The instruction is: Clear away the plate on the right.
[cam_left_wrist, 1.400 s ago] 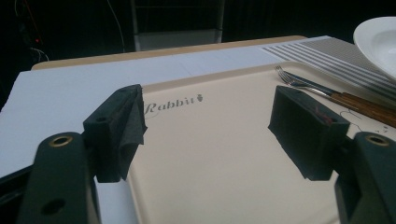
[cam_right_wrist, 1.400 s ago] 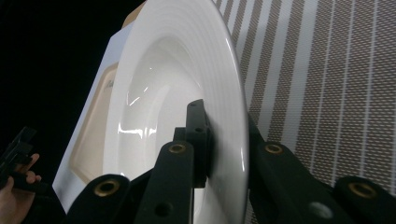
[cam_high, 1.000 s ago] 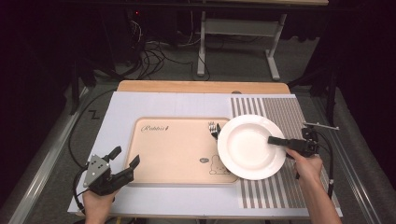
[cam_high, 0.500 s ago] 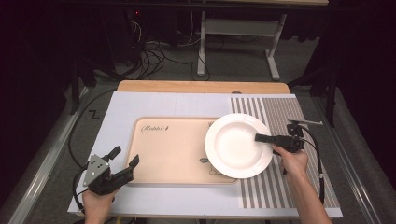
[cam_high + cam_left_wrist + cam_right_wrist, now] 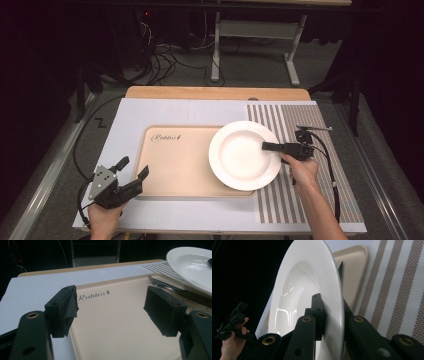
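My right gripper (image 5: 268,146) is shut on the right rim of a white deep plate (image 5: 240,155), one jaw above the rim and one below. The plate (image 5: 307,290) hangs over the right part of a beige tray (image 5: 175,160) lettered "Rabbit", with its edge reaching over the striped mat. In the right gripper view that gripper (image 5: 329,302) clamps the rim edge-on. A fork (image 5: 165,286) with a dark handle lies on the tray beneath the plate (image 5: 192,265). My left gripper (image 5: 133,167) rests open at the tray's near left corner, nothing between its jaws (image 5: 112,307).
The tray lies on a white mat (image 5: 150,112); a brown-and-white striped mat (image 5: 300,200) covers the table's right side. A wooden board edge (image 5: 215,93) runs along the back. Cables and a metal stand sit on the floor beyond the table.
The right gripper has carried the plate leftward, off the striped mat and over the tray; the plate now covers the fork in the high view. The left gripper has stayed still.
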`<state>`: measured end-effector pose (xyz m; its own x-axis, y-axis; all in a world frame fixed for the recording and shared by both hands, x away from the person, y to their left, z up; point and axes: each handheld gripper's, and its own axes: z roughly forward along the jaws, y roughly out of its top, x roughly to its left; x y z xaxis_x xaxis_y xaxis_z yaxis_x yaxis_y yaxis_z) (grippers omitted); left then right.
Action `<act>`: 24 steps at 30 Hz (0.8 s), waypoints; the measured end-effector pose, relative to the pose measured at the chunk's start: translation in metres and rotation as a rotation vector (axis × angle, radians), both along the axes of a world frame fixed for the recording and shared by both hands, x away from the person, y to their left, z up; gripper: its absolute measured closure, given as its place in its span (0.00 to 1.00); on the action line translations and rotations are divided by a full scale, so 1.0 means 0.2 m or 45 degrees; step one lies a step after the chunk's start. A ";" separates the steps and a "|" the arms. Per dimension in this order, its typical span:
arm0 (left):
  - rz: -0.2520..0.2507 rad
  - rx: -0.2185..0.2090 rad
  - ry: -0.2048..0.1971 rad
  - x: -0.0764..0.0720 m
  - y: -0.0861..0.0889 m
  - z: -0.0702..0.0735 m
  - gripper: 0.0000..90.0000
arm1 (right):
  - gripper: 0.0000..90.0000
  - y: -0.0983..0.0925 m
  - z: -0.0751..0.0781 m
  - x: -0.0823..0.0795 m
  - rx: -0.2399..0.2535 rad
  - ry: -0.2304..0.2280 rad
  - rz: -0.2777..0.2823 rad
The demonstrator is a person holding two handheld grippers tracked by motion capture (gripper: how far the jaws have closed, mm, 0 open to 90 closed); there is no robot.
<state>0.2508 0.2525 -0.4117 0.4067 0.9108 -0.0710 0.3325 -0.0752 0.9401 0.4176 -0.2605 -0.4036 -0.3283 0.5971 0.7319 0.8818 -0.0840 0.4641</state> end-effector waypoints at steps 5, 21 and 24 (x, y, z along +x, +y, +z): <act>-0.003 -0.003 0.002 0.00 0.00 0.00 0.31 | 0.92 0.05 0.00 0.01 0.006 -0.010 0.019; -0.001 -0.005 0.000 0.00 0.01 0.00 0.31 | 0.92 0.24 -0.01 0.04 0.019 0.006 0.072; -0.002 -0.005 -0.001 0.00 0.01 0.00 0.31 | 0.92 0.27 -0.01 0.05 0.016 0.008 0.081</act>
<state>0.2512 0.2539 -0.4113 0.4080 0.9100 -0.0741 0.3318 -0.0722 0.9406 0.4267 -0.2061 -0.4055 -0.3606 0.5663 0.7411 0.8883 -0.0336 0.4579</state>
